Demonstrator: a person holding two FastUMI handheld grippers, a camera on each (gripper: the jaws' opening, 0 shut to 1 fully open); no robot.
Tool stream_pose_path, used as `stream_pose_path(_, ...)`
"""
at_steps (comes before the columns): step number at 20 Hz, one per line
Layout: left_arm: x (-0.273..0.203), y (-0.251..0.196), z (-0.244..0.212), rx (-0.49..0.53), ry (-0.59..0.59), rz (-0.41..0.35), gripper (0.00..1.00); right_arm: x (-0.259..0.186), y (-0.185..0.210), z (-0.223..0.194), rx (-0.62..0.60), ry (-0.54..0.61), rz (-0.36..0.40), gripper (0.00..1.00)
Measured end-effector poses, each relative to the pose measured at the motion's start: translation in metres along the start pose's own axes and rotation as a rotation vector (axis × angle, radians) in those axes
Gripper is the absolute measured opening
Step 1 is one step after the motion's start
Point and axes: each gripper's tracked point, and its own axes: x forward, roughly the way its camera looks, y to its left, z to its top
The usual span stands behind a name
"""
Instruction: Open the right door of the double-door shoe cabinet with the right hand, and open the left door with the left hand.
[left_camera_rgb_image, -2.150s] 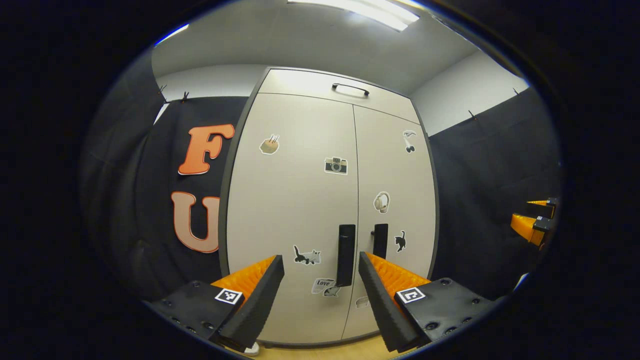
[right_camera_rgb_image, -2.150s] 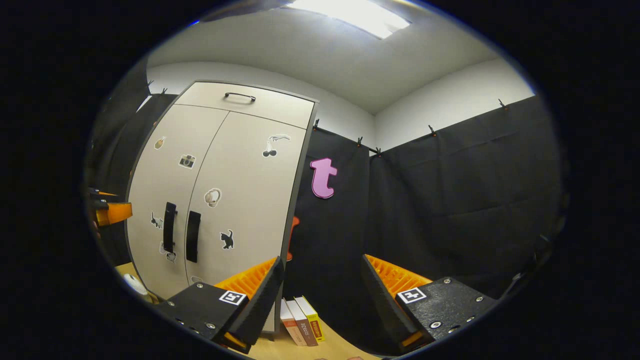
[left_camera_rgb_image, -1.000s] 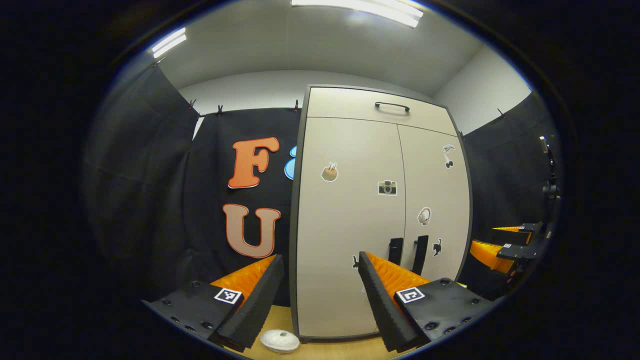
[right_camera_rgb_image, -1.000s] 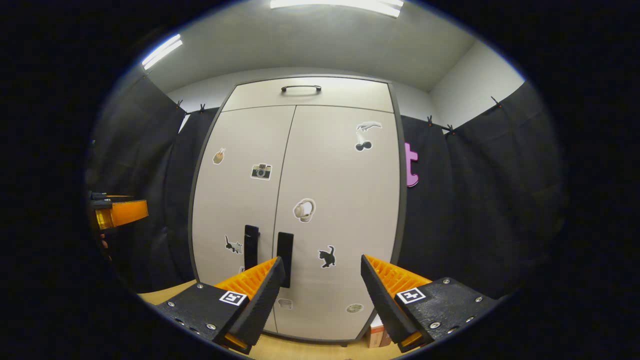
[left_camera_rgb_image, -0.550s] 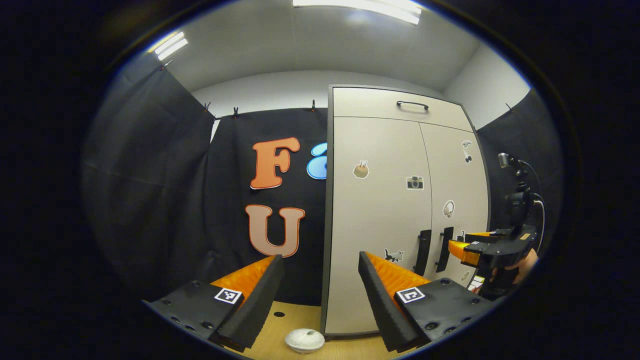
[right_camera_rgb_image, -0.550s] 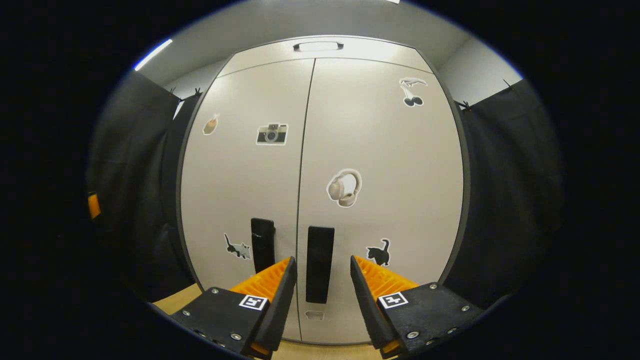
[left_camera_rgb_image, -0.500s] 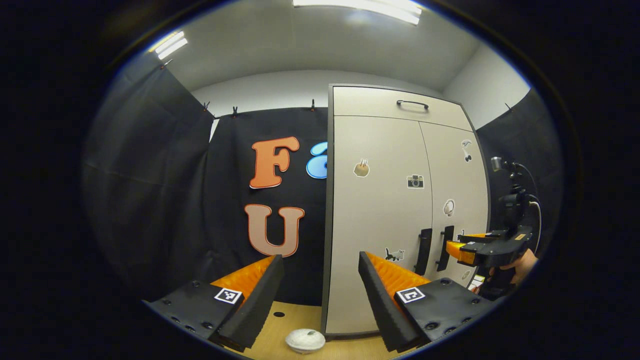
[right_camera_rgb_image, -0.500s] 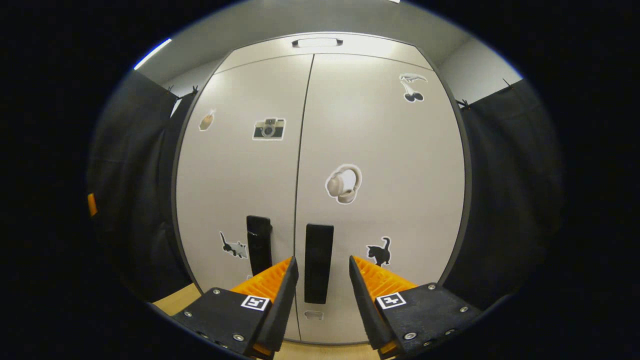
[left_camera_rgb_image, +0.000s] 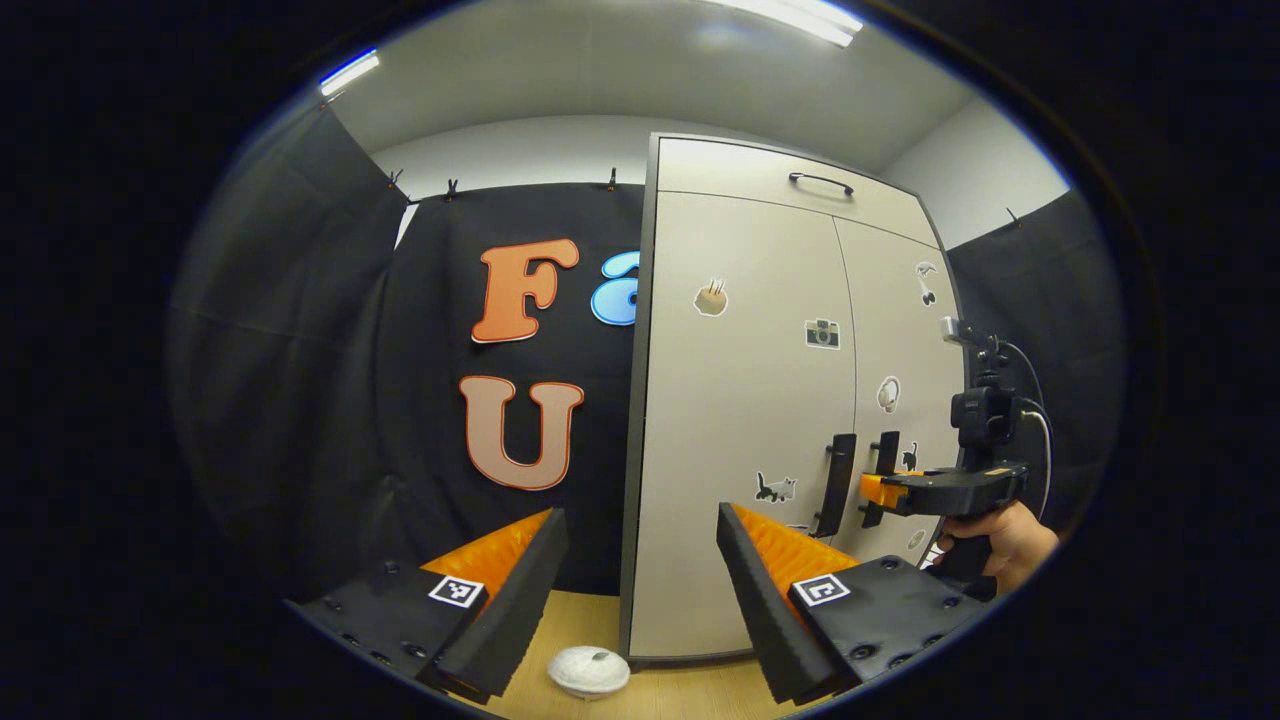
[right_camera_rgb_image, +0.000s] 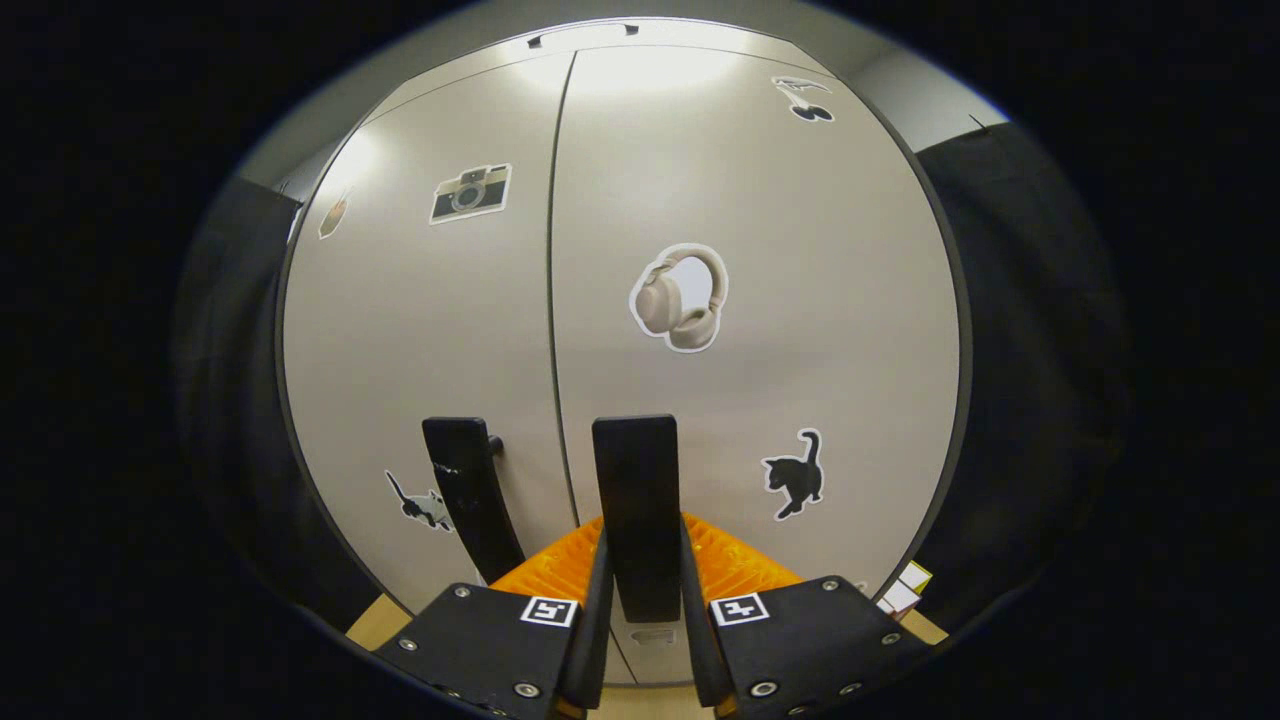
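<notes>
In the right gripper view the right claw (right_camera_rgb_image: 640, 590) is clamped on the right door handle (right_camera_rgb_image: 636, 500), a dark upright bar that stands between its two fingers with both pressing against its sides near the lower end. The right door (right_camera_rgb_image: 760, 330) of the shoe cabinet lies flat and closed, flush with the left door (right_camera_rgb_image: 420, 330) along the seam between them. The left door handle (right_camera_rgb_image: 470, 495) stands just left of that seam, untouched. A headphones sticker (right_camera_rgb_image: 680, 297) sits above the gripped handle, a black cat sticker (right_camera_rgb_image: 795, 475) to its right, and a camera sticker (right_camera_rgb_image: 470, 192) is high on the left door. In the left gripper view the left claw (left_camera_rgb_image: 640, 590) is spread wide and holds nothing; it hangs well back from the cabinet, off to the cabinet's left front corner, over a wooden floor (left_camera_rgb_image: 690, 690) where a small white rounded thing (left_camera_rgb_image: 589, 671) lies near the cabinet's foot. From there the cabinet (left_camera_rgb_image: 740, 400) shows at an angle with both doors shut, and farther off on the right a hand (left_camera_rgb_image: 1000, 540) holds the right claw (left_camera_rgb_image: 875, 490) against the right handle (left_camera_rgb_image: 880, 465), beside the left handle (left_camera_rgb_image: 835, 485).
</notes>
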Motion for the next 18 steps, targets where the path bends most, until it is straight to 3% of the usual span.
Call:
stream_pose_path(4,0.004,-0.009,-0.005,0.031,0.026,0.041,0.94,0.0,0.0,0.0,-0.007,-0.012,0.001,0.27)
stream_pose_path(7,0.007,-0.021,-0.006,0.009,0.043,0.05,0.95,-0.002,0.0,-0.001,0.017,0.012,0.043,0.19)
stream_pose_path(12,0.015,-0.04,-0.003,0.002,0.043,0.076,0.95,-0.016,0.0,-0.001,0.002,-0.003,0.11,0.19)
stream_pose_path(18,0.026,-0.073,-0.002,0.002,0.038,0.054,0.96,-0.059,-0.014,-0.004,-0.005,0.006,0.206,0.19)
